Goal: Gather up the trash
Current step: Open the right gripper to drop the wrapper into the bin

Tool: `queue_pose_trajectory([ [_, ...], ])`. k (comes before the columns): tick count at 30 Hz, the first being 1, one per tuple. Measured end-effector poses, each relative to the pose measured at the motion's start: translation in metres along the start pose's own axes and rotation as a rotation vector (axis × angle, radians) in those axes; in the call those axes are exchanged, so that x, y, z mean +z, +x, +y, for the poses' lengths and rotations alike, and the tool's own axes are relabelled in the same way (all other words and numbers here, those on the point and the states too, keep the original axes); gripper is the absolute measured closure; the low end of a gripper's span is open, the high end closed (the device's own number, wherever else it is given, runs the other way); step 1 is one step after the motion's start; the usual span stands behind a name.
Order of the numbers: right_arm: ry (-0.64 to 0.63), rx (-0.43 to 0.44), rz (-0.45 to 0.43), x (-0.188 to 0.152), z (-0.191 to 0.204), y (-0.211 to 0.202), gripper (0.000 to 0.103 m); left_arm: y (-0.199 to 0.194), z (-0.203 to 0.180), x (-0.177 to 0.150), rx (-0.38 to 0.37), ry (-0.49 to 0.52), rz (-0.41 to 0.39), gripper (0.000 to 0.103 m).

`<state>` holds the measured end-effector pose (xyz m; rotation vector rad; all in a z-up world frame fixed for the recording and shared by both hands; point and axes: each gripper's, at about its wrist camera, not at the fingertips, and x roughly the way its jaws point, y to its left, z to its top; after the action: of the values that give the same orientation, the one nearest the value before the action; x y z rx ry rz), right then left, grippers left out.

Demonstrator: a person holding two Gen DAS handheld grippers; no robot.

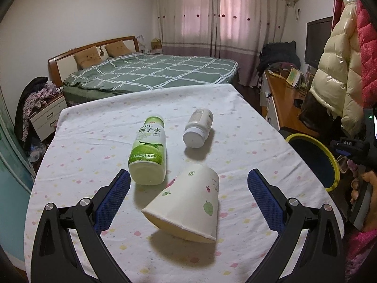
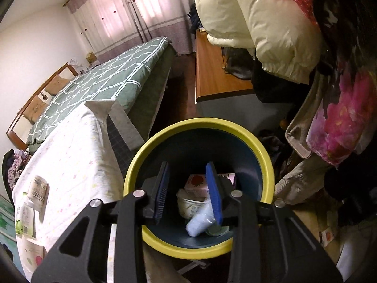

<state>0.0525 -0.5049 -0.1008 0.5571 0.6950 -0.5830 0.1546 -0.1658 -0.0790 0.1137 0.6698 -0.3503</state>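
On the floral tablecloth (image 1: 94,141) a paper cup (image 1: 188,202) lies on its side, framed by the fingers of my open left gripper (image 1: 188,172), which do not touch it. Beyond it lie a green coconut-water bottle (image 1: 148,151) and a white pill bottle (image 1: 198,129). My right gripper (image 2: 188,165) hangs over a yellow-rimmed bin (image 2: 150,146) beside the table, jaws parted and gripping nothing. In the bin lie a pink carton (image 2: 196,184), a white tub (image 2: 187,206) and a small white cup (image 2: 198,224) close by the right pad. A hand holds the right gripper (image 1: 353,146).
A bed (image 1: 153,70) stands past the table's far edge. A wooden desk (image 2: 212,70) and hanging puffy jackets (image 1: 334,70) crowd the right side near the bin (image 1: 313,155). A nightstand (image 1: 47,115) with clothes sits at the left.
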Motion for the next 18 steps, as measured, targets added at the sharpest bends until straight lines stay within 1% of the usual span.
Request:
queue_pose_trajectory([
  [6,-0.008,0.017,0.006,-0.002,0.004,0.001,0.07,0.014,0.003,-0.001,-0.013,0.025,0.05,0.005],
  [16,-0.027,0.037,0.03,-0.007,0.013,0.009,0.069,0.044,0.001,0.001,-0.044,0.137,0.168,0.005],
  [18,-0.029,0.039,0.033,-0.008,0.013,0.01,0.069,0.052,-0.001,0.002,-0.055,0.159,0.208,0.005],
])
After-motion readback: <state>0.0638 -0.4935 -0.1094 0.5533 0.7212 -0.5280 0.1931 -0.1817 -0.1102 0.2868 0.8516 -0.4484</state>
